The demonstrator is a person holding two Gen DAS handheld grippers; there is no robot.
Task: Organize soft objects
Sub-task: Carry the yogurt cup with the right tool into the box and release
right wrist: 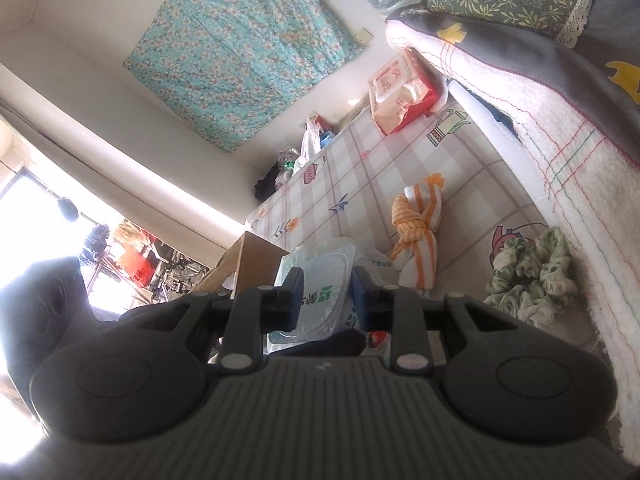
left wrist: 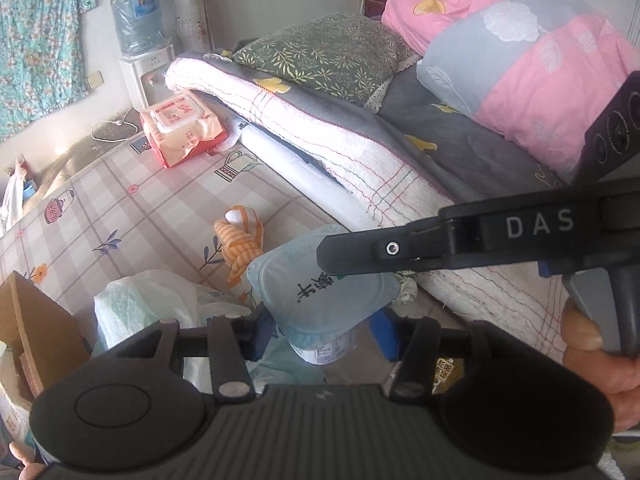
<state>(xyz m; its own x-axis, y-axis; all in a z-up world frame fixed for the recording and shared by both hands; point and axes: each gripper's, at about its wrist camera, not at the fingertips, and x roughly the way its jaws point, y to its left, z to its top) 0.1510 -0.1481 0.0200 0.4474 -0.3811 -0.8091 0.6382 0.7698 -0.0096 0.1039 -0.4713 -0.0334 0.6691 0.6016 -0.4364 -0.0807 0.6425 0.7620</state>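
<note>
- Left wrist view: the left gripper point(left wrist: 326, 330) has its fingers partly open around a pale blue sealed cup point(left wrist: 320, 300), one blue pad at each side of it. Whether the pads press on it cannot be told here.
- The right gripper point(left wrist: 332, 258) reaches in from the right, its dark finger lying across the cup's foil lid.
- The step in hand looks like lifting the cup clear with both tools; next it needs a place to be set down.
- An orange striped cloth point(left wrist: 240, 240) lies knotted on the checked mattress point(left wrist: 132, 200), just beyond the cup. A white plastic bag point(left wrist: 152, 304) and a cardboard box point(left wrist: 36, 320) crowd the lower left.
- The folded quilt point(left wrist: 360, 148) edge runs close on the right; open mattress lies up and left.
- Right wrist view: the right gripper point(right wrist: 326, 300) is nearly closed, its fingers pinching the cup point(right wrist: 316, 292) by the lid's edge.
- The striped cloth point(right wrist: 416, 232) sits just right of the cup; a crumpled green cloth point(right wrist: 528, 280) lies near the quilt point(right wrist: 560, 128) edge.
- Clear mattress point(right wrist: 360, 168) stretches ahead.
</note>
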